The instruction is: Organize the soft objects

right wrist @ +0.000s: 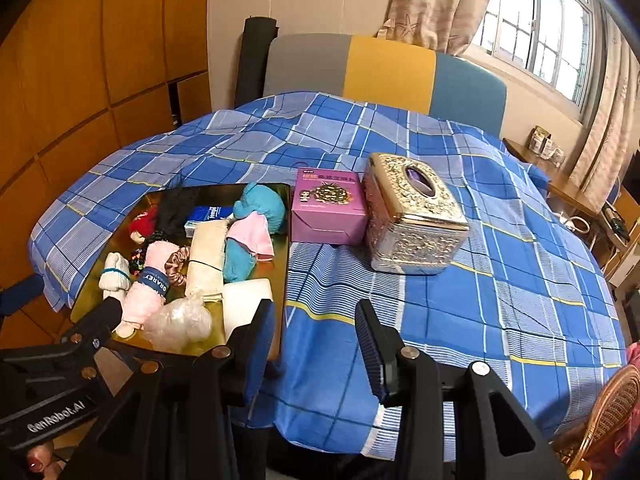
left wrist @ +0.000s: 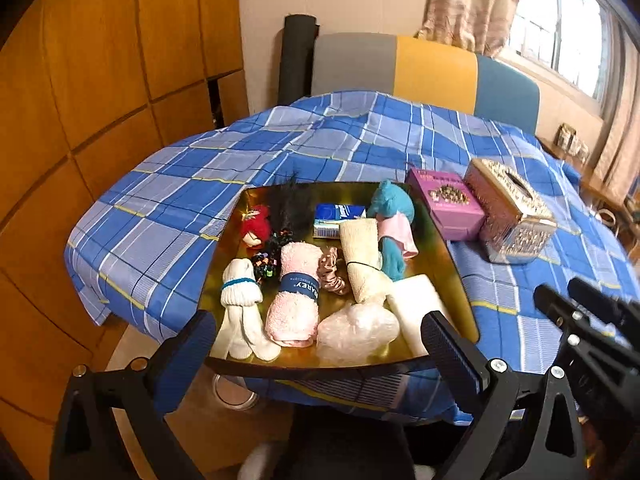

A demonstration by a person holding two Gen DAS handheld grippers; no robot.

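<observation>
Both grippers, left (left wrist: 320,340) and right (right wrist: 316,344), hang with jaws apart, holding nothing, near the shiny golden square tray (left wrist: 448,264) of soft things at lower centre.

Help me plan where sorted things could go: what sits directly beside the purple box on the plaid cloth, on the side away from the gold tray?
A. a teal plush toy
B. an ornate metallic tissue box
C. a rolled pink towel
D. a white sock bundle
B: the ornate metallic tissue box stands right next to the purple box on the plaid cloth, while the towel, plush and socks all lie on the gold tray.
</observation>
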